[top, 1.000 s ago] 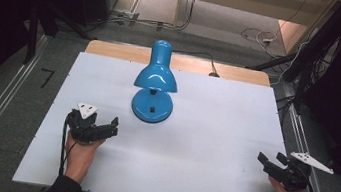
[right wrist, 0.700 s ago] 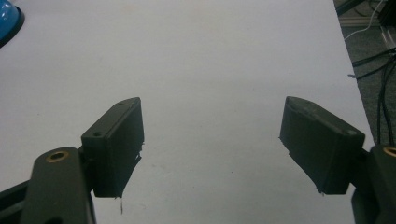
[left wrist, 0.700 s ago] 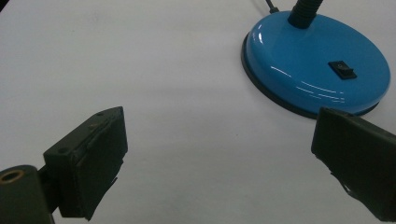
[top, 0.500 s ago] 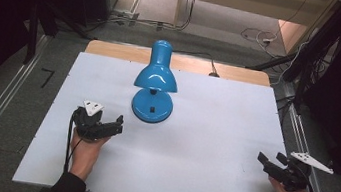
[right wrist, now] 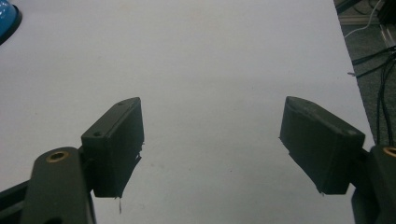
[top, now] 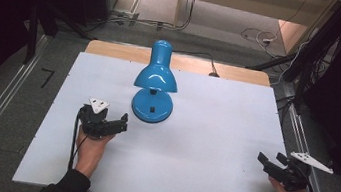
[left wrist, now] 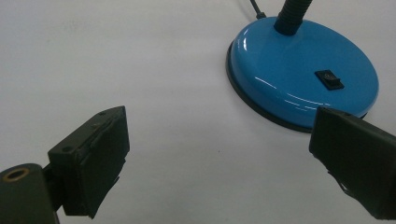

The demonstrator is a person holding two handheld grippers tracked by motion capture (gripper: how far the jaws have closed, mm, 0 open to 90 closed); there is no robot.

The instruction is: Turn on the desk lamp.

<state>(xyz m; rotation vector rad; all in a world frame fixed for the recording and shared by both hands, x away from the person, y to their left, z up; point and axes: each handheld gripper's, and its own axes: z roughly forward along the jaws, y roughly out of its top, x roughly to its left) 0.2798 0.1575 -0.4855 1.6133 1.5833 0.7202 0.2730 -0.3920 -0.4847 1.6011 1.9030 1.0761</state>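
White board (top: 211,152) holds a blue lamp (top: 155,81) near its far middle, untouched. Left gripper (top: 115,124) sits just beside the base (left wrist: 303,77), jaws apart and empty; right gripper (top: 275,163) waits well apart, also spread. Nothing looks done yet.

Blue desk lamp (top: 155,81) with round base (left wrist: 303,77): glossy, smooth, enamel-like. White table surface (top: 202,146): matt, smooth. Black gripper jaws: matt, plastic-looking. Bare wooden strip (top: 242,74) at table's far edge.

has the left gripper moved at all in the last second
Yes. The left gripper has moved right and slightly forward, closing on the blue lamp's base. Its jaws are open.
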